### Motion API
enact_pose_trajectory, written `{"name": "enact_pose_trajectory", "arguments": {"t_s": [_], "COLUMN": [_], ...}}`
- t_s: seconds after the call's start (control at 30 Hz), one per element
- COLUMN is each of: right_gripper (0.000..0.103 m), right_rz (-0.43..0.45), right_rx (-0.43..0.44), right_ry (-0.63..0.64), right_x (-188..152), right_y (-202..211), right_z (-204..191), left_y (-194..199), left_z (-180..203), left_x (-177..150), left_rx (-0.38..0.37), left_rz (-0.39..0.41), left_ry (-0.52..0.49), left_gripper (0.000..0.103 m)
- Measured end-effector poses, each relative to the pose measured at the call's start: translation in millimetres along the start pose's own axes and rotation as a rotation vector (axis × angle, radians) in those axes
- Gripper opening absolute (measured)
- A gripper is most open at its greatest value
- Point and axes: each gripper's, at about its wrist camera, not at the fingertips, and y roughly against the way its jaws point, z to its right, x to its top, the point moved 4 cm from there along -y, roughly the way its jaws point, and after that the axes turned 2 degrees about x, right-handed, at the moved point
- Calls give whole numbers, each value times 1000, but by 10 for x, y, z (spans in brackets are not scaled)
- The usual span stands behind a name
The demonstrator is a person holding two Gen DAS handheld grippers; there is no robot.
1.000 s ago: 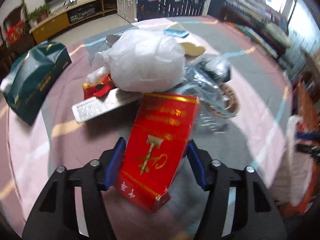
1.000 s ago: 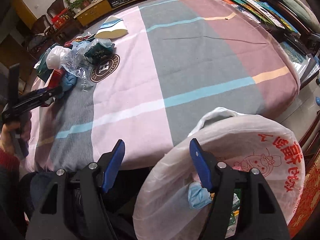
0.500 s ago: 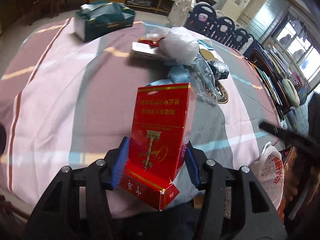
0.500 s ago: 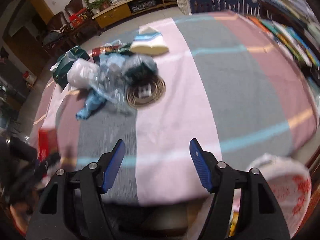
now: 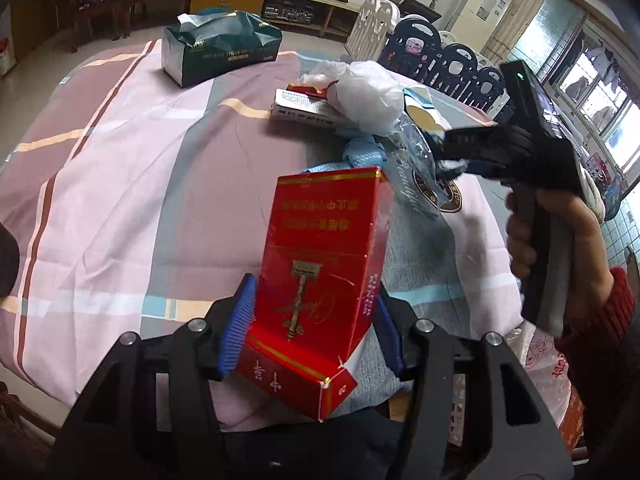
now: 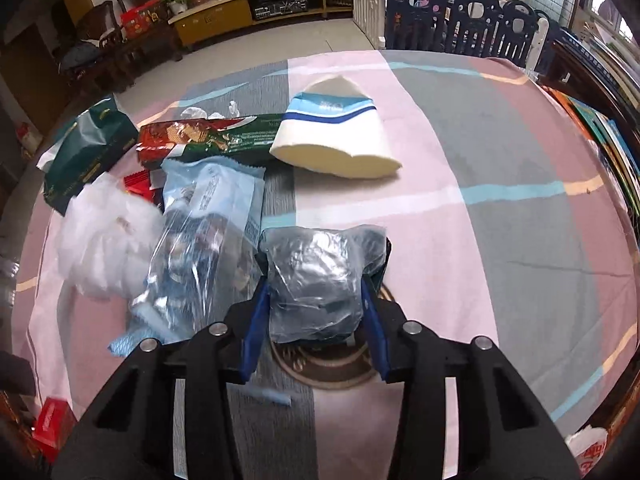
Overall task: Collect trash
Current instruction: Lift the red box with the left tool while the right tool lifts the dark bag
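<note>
Left wrist view, as I read it: my left gripper [image 5: 310, 328] pinches a red cigarette carton [image 5: 320, 276] between its blue pads, the carton upright and slightly tilted, its torn lower corner hanging at 6 o'clock, held above the near edge of the striped tablecloth [image 5: 120, 200]. At 11 o'clock on the cloth stands a dark green tissue box [image 5: 220, 50]. At 12 to 1 o'clock sits the trash heap: a crumpled white plastic bag [image 5: 368, 92] on a flat white-and-red box [image 5: 304, 110], with clear blue-tinted wrappers [image 5: 412, 168] below it. At 2 to 3 o'clock I see a hand [image 5: 560, 248] in a red sleeve [image 5: 600, 320] carrying my right gripper [image 5: 460, 156], its tips down in the heap. A white printed bag [image 5: 540, 360] shows at 4 o'clock, off the table edge. Right wrist view: the right gripper's jaws have just been closing, and its pads now press both sides of a clear bag of dark contents [image 6: 320, 280], which rests on a round brown coaster [image 6: 332, 368]. At 10 o'clock of that bag lie the blue-tinted wrappers [image 6: 208, 240] and the white plastic bag [image 6: 108, 240]; at 11 o'clock a red-and-green snack pack [image 6: 208, 136] and the tissue box [image 6: 88, 152]; at 12 o'clock a white pack with blue bands [image 6: 336, 132], apart from the rest. The red carton [image 6: 52, 426] shows at 8 o'clock.
</note>
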Motion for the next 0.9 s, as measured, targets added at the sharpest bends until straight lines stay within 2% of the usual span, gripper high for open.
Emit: {"name": "enact_pose_trajectory", "arguments": {"t_s": [0.1, 0.23, 0.37, 0.53, 0.6, 0.67, 0.9], "right_gripper": [43, 43, 43, 47, 54, 66, 67], "right_rz": [20, 49, 47, 30, 28, 33, 23], "right_rx": [19, 45, 62, 41, 76, 98, 104], "right_ry": [34, 76, 77, 83, 58, 39, 6], "right_x": [-222, -679, -1016, -1101, -1093, -1093, -1115], "right_y": [247, 680, 873, 822, 823, 858, 865], "right_z": [22, 88, 106, 106, 106, 101, 140], "left_y": [14, 47, 29, 5, 1, -2, -29], "left_z": [22, 24, 12, 1, -27, -67, -94], "left_x": [-1, 20, 22, 9, 14, 22, 3], "left_rx": [27, 69, 92, 120, 126, 117, 107], "left_rz": [13, 32, 26, 9, 7, 6, -10], "left_ry": [-12, -14, -10, -9, 6, 31, 49], "left_gripper": [56, 56, 56, 57, 58, 65, 69]}}
